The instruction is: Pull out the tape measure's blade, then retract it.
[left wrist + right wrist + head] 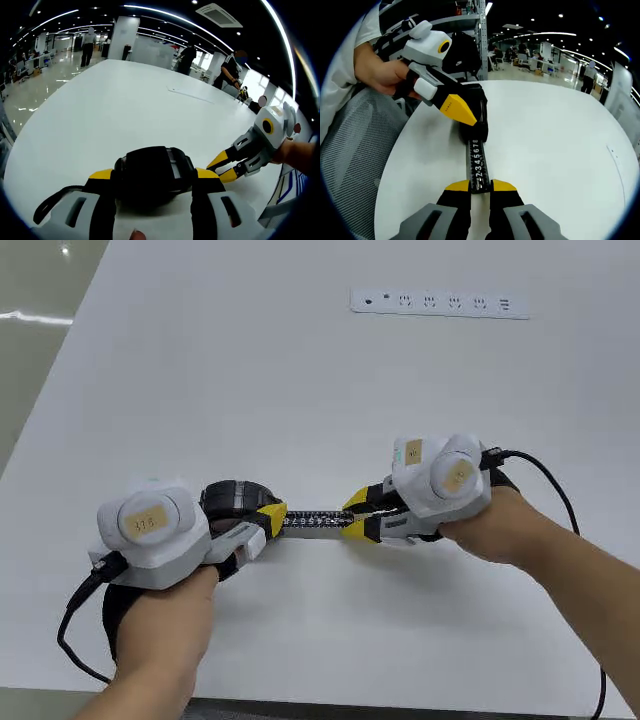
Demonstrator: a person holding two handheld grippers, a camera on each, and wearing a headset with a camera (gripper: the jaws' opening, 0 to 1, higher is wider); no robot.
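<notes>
By the worktop's near edge, a tape measure is stretched between two grippers.
The left gripper [154,175] clamps the black tape measure [233,500] by its case, toward the left side of the white worktop [300,390]. A short run of numbered blade [476,160] reaches across to the right gripper [480,186], whose yellow-tipped jaws pinch its end. A white power strip [438,302] lies toward the far edge, well apart.

open-plan office: desks [535,64], shelving [470,30]
</notes>
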